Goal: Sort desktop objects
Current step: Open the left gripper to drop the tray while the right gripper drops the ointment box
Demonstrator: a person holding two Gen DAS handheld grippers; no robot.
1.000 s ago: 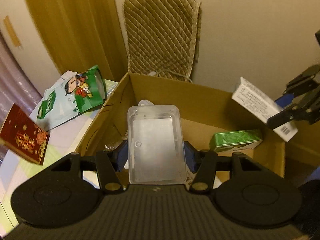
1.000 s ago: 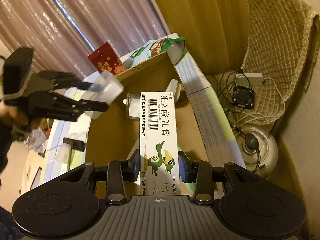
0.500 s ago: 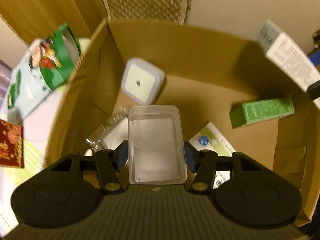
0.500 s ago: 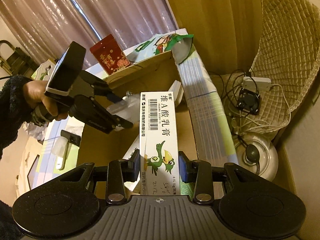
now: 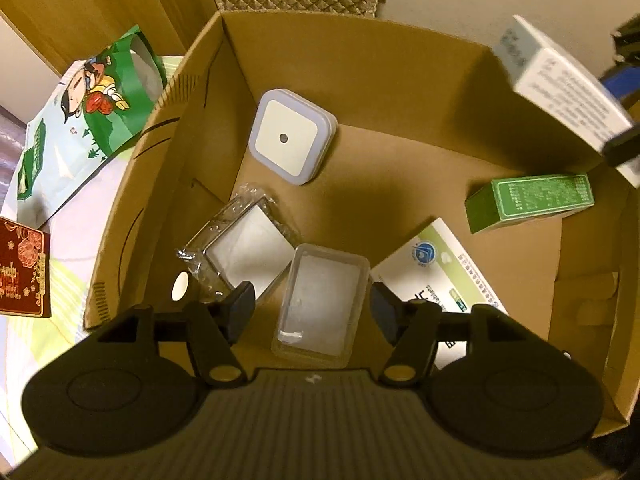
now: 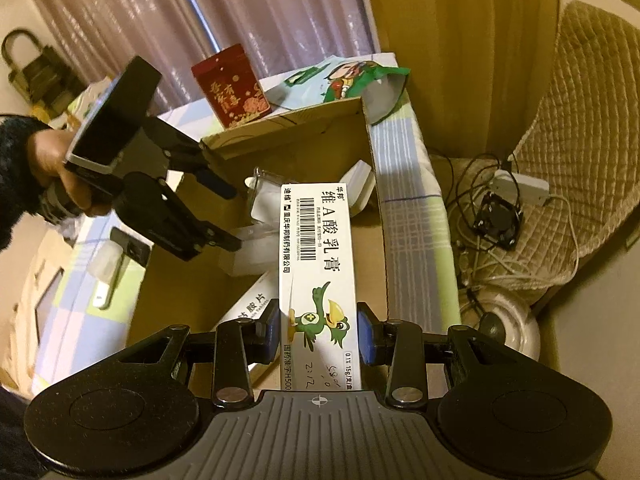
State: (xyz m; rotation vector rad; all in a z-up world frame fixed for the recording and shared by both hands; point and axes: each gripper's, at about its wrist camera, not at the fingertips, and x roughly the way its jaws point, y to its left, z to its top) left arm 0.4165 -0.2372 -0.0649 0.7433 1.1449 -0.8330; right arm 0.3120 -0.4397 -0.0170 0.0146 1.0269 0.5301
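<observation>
Left gripper (image 5: pixel 312 306) hangs over the cardboard box (image 5: pixel 400 80), jaws spread wide, the clear plastic case (image 5: pixel 320 306) apparently loose between them for sorting inside, while the right gripper (image 6: pixel 319 334) clamps the ointment carton (image 6: pixel 318 264) above the box's near side.

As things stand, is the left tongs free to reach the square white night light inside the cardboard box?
Probably yes: the left tongs are open, the clear plastic case lies released between them, and nothing covers the square white night light.

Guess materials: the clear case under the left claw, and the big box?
Clear case: likely rigid plastic, translucent, slightly frosted; the contents show through, corners moulded round. Big box: corrugated cardboard, matte brown; folded flaps and raw cut edges visible.
</observation>
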